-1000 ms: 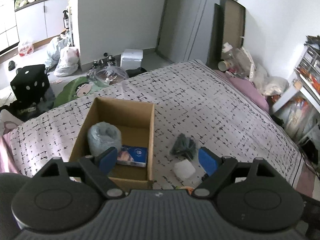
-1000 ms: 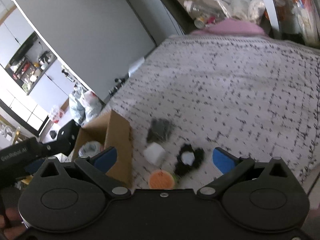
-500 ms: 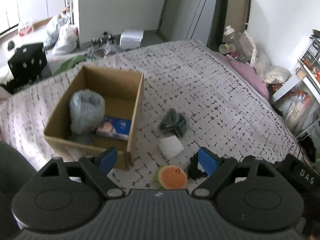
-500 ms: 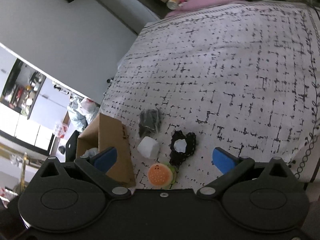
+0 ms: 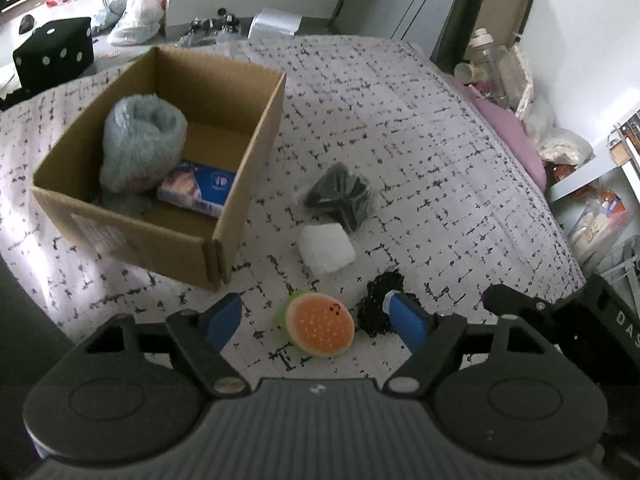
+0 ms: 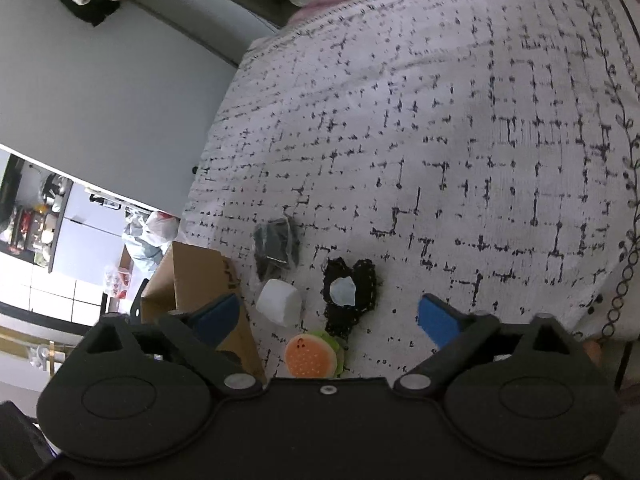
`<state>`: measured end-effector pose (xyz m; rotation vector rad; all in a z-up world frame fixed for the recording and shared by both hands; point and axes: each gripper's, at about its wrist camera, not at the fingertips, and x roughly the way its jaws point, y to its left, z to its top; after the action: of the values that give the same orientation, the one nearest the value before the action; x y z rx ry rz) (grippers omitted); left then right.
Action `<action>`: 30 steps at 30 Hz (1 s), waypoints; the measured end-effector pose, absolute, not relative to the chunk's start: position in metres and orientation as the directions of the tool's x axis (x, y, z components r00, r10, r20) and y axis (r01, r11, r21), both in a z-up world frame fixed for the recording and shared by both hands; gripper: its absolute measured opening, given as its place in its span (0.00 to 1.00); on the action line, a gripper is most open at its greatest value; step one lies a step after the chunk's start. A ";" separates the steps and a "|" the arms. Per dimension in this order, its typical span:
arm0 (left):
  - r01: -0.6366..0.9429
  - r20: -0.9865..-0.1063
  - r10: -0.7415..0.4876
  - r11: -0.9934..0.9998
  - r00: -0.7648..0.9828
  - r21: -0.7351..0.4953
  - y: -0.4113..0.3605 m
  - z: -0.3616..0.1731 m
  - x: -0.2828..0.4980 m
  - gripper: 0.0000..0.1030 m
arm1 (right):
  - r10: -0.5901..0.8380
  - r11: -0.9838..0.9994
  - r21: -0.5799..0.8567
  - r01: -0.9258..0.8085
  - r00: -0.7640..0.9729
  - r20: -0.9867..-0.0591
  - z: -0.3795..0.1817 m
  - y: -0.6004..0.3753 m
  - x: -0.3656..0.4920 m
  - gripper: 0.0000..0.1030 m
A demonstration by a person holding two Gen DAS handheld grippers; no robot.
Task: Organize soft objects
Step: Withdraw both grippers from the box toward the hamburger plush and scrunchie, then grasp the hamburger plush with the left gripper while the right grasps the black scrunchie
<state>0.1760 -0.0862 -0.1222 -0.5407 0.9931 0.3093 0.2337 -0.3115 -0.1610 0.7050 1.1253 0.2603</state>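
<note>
On the patterned bed cover lie a burger-shaped plush (image 5: 319,329) (image 6: 312,357), a white soft block (image 5: 327,243) (image 6: 279,307), a black crocheted piece (image 5: 378,304) with a pale centre (image 6: 349,292), and a dark bagged bundle (image 5: 340,197) (image 6: 276,246). An open cardboard box (image 5: 248,160) (image 6: 192,280) on the left holds a fluffy grey roll (image 5: 142,140) and a blue packet (image 5: 198,187). My left gripper (image 5: 316,320) is open and empty above the burger plush. My right gripper (image 6: 328,318) is open and empty above the same cluster.
A black dice cushion (image 5: 54,54) and plastic bags (image 5: 134,14) sit on the floor beyond the bed. A pink pillow (image 5: 508,128) and bottles (image 5: 486,60) lie at the far right. Shelves (image 5: 600,208) stand by the bed's right edge.
Both grippers have tilted downward and moved nearer the bed. The burger plush and black crocheted piece came into the left view. Both stay open and empty.
</note>
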 end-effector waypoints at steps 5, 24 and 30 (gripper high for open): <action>-0.488 -0.863 -0.006 0.823 0.505 -0.291 -0.089 -0.138 0.183 0.72 | 0.529 0.747 0.638 0.187 0.415 -0.740 -0.171 -0.309 0.237 0.69; -0.525 -0.904 -0.056 0.799 0.424 -0.295 -0.091 -0.197 0.210 0.56 | 0.515 0.753 0.599 0.273 0.322 -0.795 -0.210 -0.289 0.264 0.58; -0.521 -0.901 -0.062 0.797 0.430 -0.304 -0.089 -0.204 0.212 0.45 | 0.497 0.773 0.573 0.273 0.302 -0.814 -0.219 -0.282 0.271 0.58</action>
<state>0.2120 -0.0892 -0.2036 -0.6092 1.1043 0.3098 0.2710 -0.2823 -0.2186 0.7211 1.2866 0.1669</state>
